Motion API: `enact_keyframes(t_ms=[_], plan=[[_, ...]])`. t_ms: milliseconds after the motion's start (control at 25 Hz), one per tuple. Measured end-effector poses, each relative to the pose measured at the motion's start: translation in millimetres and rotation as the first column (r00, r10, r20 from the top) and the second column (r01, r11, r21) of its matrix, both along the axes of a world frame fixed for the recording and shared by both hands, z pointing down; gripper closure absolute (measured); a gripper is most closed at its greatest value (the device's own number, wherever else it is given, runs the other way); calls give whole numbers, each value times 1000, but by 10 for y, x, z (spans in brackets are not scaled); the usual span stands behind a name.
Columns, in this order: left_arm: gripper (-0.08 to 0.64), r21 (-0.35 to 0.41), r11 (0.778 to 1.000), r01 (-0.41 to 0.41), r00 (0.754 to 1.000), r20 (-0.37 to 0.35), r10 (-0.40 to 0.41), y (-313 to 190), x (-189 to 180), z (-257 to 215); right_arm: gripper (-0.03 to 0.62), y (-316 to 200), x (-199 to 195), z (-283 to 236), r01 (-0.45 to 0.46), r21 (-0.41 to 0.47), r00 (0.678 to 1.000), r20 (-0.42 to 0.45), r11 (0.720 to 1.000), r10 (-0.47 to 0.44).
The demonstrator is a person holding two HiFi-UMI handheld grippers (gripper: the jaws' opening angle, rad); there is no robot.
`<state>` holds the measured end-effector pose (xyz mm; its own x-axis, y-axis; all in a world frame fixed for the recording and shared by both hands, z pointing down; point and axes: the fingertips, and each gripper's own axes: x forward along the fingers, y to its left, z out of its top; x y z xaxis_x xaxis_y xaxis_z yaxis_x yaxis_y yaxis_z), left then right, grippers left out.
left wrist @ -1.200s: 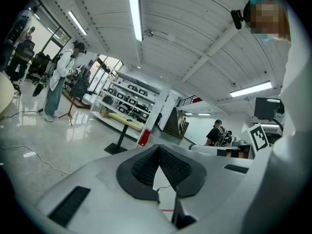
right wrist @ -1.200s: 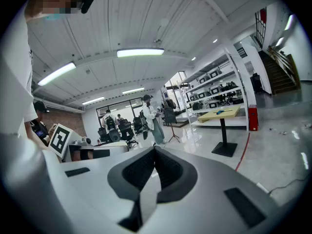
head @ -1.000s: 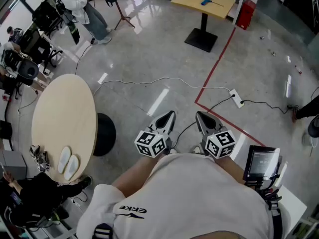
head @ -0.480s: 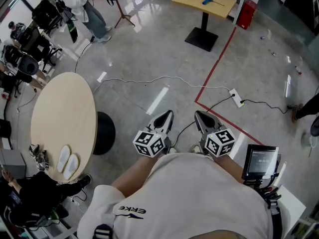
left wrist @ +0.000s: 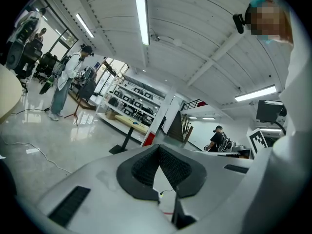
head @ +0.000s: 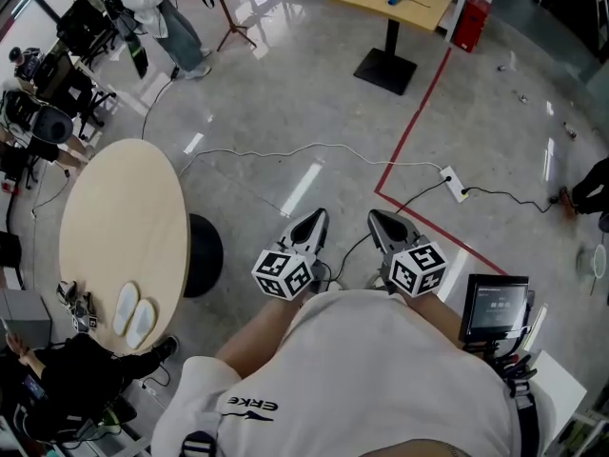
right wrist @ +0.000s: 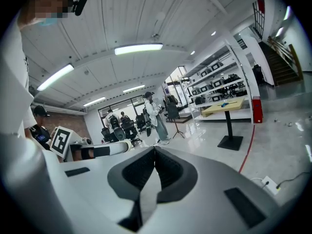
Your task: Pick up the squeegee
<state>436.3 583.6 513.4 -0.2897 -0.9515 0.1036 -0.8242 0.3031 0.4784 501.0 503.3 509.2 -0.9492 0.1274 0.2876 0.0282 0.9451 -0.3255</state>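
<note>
A: Location: a large hall with a polished grey floor (head: 285, 131) and a red tape line (head: 419, 112) across it. A round counter (head: 124, 227) stands near left. Where is the squeegee?

B: On the far counter (head: 423, 19), a square wooden top on a black pedestal, well apart from both grippers. The small blue item there (head: 393, 0) is, in my judgement, the squeegee. The right gripper view shows it too (right wrist: 223, 103).

A: State of the jaws?

B: The left gripper (head: 319, 217) has its jaws closed, pads meeting, nothing between them. The right gripper (head: 375, 218) is the same: jaws together and empty. Both are held close to the operator's body, over bare floor.

A: Orientation of the squeegee?

B: It lies flat. A thin dark bar runs left to right across the counter top, with the blue part at its middle. I read the bar as the blade, so the long axis runs left to right. Which way the handle points is too small to tell.

A: Handling?

B: Expected to be light, with a stiff handle and a soft, flexible blade edge. Take hold of the blue middle part, not the blade. The item sits low on the surface, so the jaws must open first and close across the handle.
</note>
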Motion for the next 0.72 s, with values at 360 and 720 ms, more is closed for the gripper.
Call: enact_keyframes(t_ms=[360,720], plan=[[555,31,1000,6,1000,-9,-5,263,-202,1,588,333,-297,65,28,-31,1000,0,999,-28],[555,35,995,92,995,-27,-91,525,-576,65,588,541,-713,163,128,-15,992,-12,992,-128]])
